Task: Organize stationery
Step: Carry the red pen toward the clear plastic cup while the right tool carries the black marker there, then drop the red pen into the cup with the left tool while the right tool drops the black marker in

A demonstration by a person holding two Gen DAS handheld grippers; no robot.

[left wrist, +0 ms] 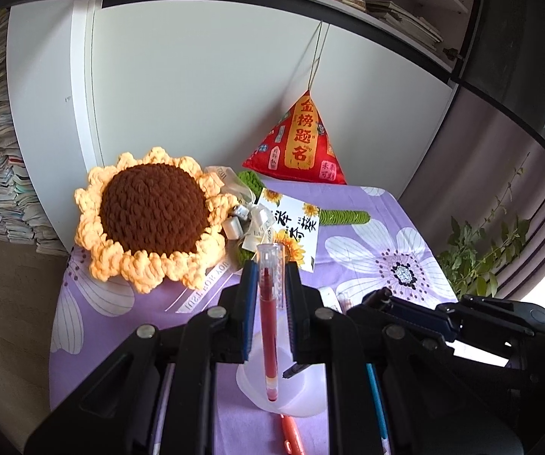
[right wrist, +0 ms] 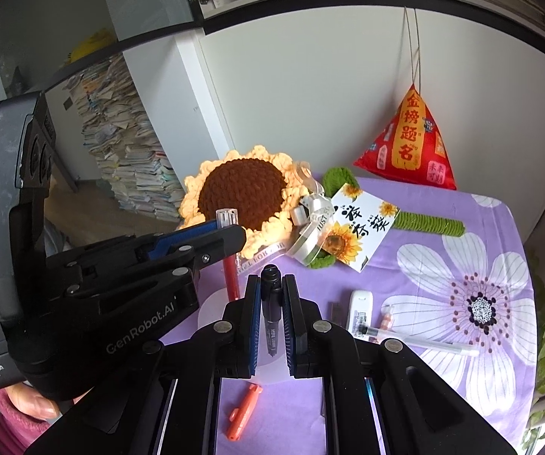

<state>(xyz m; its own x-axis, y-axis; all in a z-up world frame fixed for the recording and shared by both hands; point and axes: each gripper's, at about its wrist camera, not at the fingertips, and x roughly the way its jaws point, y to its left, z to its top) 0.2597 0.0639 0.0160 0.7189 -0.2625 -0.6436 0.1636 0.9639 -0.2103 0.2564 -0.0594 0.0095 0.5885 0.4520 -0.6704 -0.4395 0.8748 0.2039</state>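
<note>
My left gripper [left wrist: 270, 271] is shut on a red pen [left wrist: 269, 326] with a clear cap. The pen stands upright, its lower end inside a translucent white cup [left wrist: 302, 394]. The right wrist view shows this gripper [right wrist: 230, 233] and the red pen [right wrist: 230, 276] over the cup [right wrist: 209, 309]. My right gripper [right wrist: 271, 280] is shut on a black pen [right wrist: 271, 314], also held upright just right of the cup; its lower end shows above the cup's near rim. In the left wrist view the right gripper [left wrist: 380, 297] sits close beside the left one.
An orange pen [right wrist: 244, 411] lies on the purple floral cloth [right wrist: 443, 265] near me. To the right lie a white correction tape [right wrist: 361, 311] and a clear pen [right wrist: 424, 343]. Behind are a crochet sunflower [right wrist: 242, 193], a card [right wrist: 359, 223] and a red pyramid cushion [right wrist: 409, 144].
</note>
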